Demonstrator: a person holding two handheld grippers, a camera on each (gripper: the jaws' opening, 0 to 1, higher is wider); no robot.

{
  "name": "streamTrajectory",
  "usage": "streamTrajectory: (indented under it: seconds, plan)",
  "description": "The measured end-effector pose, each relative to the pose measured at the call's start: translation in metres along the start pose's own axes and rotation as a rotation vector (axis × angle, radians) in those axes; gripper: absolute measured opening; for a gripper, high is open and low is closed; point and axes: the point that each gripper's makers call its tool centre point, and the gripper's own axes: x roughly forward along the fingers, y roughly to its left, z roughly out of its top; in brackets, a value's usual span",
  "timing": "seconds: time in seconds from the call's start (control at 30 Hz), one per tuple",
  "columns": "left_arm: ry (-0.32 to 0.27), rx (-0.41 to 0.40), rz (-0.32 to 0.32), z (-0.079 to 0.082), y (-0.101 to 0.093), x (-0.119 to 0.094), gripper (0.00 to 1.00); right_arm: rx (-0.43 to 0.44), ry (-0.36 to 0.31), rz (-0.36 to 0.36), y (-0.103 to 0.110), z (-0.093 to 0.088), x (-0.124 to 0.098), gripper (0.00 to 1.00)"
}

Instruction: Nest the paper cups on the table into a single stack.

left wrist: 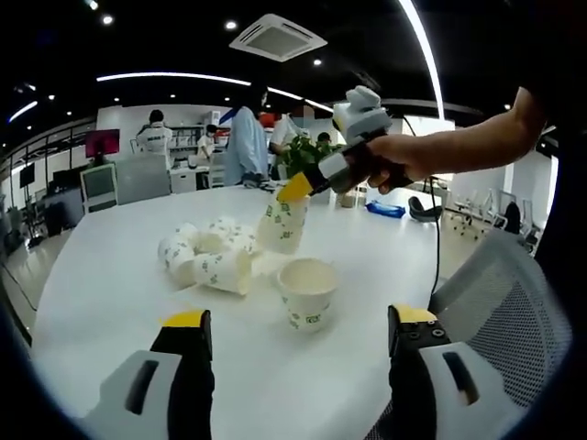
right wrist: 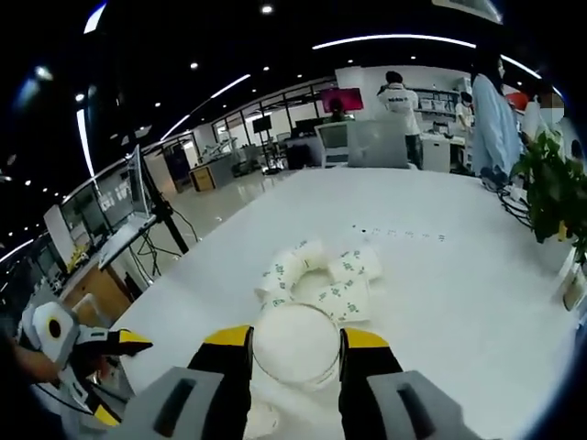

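Several white paper cups with green print lie on their sides in a pile (left wrist: pixel 206 252) (right wrist: pixel 316 275) on the white table (left wrist: pixel 110 293). One cup (left wrist: pixel 307 291) stands upright and empty in front of the pile. My left gripper (left wrist: pixel 298 318) is open just before that cup, with nothing between its jaws; it also shows at the lower left of the right gripper view (right wrist: pixel 92 344). My right gripper (right wrist: pixel 295 341) (left wrist: pixel 316 179) is shut on a paper cup (right wrist: pixel 295 348) (left wrist: pixel 282 225), held tilted above the table beside the pile.
A grey mesh chair (left wrist: pixel 514 302) stands at the table's near right edge. People stand by desks and monitors (left wrist: pixel 99 183) beyond the table. A potted plant (right wrist: pixel 550 192) is at the far side. Bare table surface (right wrist: pixel 440 302) lies right of the pile.
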Motion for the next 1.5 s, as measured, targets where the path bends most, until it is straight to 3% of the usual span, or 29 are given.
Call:
streamTrajectory:
  seconds: [0.33,0.43,0.67,1.1,1.5]
  plan:
    - [-0.011,-0.035,-0.008,0.003,-0.001,-0.003,0.74,0.014,-0.027,0.056,0.024,0.006,-0.015,0.35]
    - [-0.063,-0.118,0.001,0.013,0.002,-0.004,0.73,0.018,-0.033,0.073,0.028,0.006,-0.015,0.35]
    - [-0.077,-0.117,0.019,0.024,0.007,-0.005,0.67,0.032,-0.056,0.129,0.041,0.009,-0.018,0.35]
    - [-0.171,-0.220,0.003,0.054,0.018,-0.001,0.58,0.067,-0.110,0.255,0.068,0.020,-0.026,0.35]
    - [-0.200,-0.293,-0.054,0.060,0.024,0.003,0.48,0.095,-0.124,0.364,0.087,0.019,-0.034,0.35]
